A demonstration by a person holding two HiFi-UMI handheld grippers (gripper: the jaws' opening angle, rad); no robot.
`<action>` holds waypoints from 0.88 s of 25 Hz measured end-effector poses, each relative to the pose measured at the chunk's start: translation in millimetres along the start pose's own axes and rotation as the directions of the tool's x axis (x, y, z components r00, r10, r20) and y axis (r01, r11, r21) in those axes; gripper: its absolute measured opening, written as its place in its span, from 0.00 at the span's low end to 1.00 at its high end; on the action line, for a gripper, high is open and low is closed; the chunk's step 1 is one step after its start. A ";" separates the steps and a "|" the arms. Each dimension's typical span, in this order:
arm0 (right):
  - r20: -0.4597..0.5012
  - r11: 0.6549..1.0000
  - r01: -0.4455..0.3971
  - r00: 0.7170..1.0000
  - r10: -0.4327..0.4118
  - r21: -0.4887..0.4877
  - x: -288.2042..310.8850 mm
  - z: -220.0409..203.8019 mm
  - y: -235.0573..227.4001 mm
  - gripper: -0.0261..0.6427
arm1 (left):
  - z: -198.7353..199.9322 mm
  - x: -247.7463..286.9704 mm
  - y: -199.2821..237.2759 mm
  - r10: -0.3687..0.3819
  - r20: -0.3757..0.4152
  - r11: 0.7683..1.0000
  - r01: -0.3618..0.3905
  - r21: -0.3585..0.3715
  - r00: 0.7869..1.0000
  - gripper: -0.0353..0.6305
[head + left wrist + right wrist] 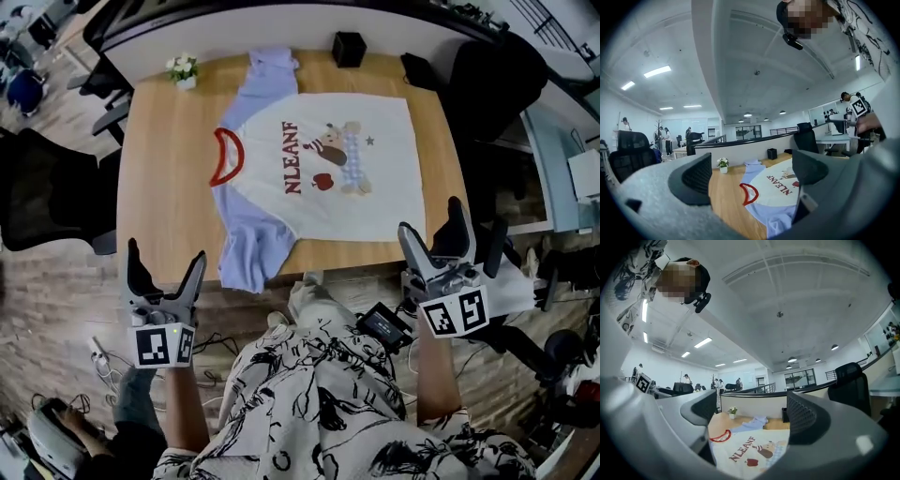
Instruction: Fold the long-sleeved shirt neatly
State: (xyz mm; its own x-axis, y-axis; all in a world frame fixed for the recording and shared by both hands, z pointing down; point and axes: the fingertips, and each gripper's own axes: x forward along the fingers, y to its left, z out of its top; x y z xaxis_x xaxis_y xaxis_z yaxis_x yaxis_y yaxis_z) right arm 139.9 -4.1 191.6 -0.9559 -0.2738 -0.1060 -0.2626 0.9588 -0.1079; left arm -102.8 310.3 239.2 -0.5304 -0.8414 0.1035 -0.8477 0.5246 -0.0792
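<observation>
I hold my left tongs and right tongs just short of the near edge of the tabletop, both with jaws spread wide and nothing between them. The shirt lies flat on the tabletop, its red collar to my left and one sleeve drooping over the near edge.

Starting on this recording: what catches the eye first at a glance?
A white shirt with lavender sleeves, a red collar and a cartoon print lies spread flat across the wooden table, its near sleeve reaching the table's front edge. The left hand-held gripper and right hand-held gripper hover at that edge, both open and empty. A small potted flower and a black box stand along the far side.
</observation>
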 end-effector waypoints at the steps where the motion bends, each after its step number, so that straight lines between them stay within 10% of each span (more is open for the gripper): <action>1: 0.001 1.000 -0.009 1.000 0.009 -0.001 11.2 0.7 -7.0 0.73 | 1.6 11.2 0.9 -0.002 -0.007 1.000 0.002 0.009 1.000 0.84; 13: -0.146 0.980 -0.192 0.969 0.198 0.059 117.4 -59.8 -27.4 0.73 | -26.1 95.6 6.6 -0.095 -0.159 0.995 0.092 -0.027 0.983 0.84; 22: -0.382 0.918 -0.367 0.835 0.396 0.150 161.5 -153.3 57.8 0.73 | -99.7 117.2 13.0 -0.304 -0.302 0.945 0.246 -0.215 0.904 0.79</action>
State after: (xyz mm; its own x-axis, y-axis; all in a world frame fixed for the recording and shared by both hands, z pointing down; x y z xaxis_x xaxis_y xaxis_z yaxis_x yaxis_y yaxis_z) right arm -49.8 18.6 319.7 -0.9523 0.1800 0.2464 0.1293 0.9695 -0.2082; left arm -177.2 231.5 349.2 -0.2252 -0.8807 0.4168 -0.9343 0.3165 0.1638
